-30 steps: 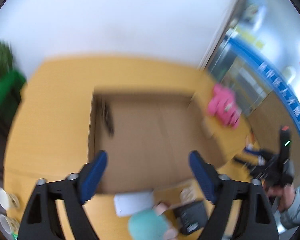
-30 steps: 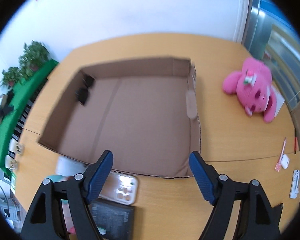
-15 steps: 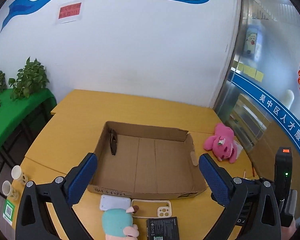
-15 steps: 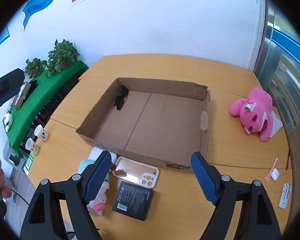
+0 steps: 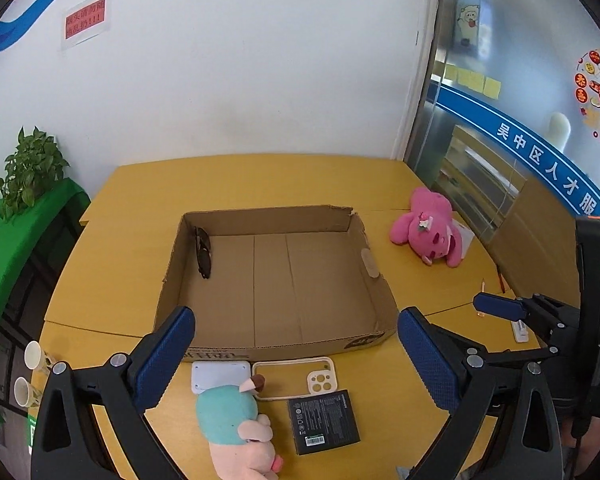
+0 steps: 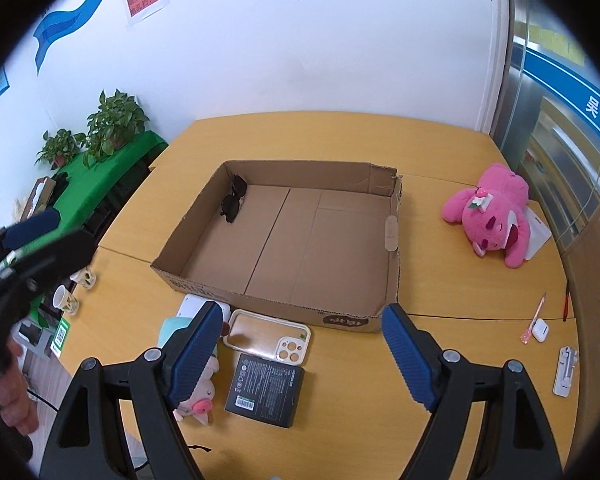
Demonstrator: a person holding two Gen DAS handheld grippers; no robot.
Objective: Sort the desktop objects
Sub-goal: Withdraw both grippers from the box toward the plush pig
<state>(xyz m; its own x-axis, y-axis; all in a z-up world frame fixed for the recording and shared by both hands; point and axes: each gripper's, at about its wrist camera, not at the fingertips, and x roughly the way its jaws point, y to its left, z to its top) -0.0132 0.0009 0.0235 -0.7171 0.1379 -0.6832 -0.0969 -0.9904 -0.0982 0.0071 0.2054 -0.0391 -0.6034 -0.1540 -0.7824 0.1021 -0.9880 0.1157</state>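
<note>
A shallow cardboard box (image 5: 376, 320) (image 6: 396, 256) sits mid-table, and dark sunglasses (image 5: 203, 258) (image 6: 233, 200) lean in its far left corner. In front of it lie a white flat device (image 5: 219, 376), a clear phone case (image 5: 296, 376) (image 6: 268, 334), a black box (image 5: 324, 420) (image 6: 265, 390) and a teal-and-pink plush (image 5: 236, 424) (image 6: 192, 396). A pink plush bear (image 5: 428, 236) (image 6: 492, 216) lies to the right. My left gripper (image 5: 296, 360) hangs open above the front items, holding nothing. My right gripper (image 6: 300, 352) is open and empty over the phone case.
At the table's right edge lie a pen (image 6: 534, 318), white earbuds (image 6: 539, 330) and a small white device (image 6: 564, 370). Paper cups (image 5: 30, 372) stand at the left edge. A green-covered bench with plants (image 6: 108, 124) runs along the left wall.
Both grippers have pulled back and up from the box, so the items in front of it came into view. The left jaws stand a little wider than before.
</note>
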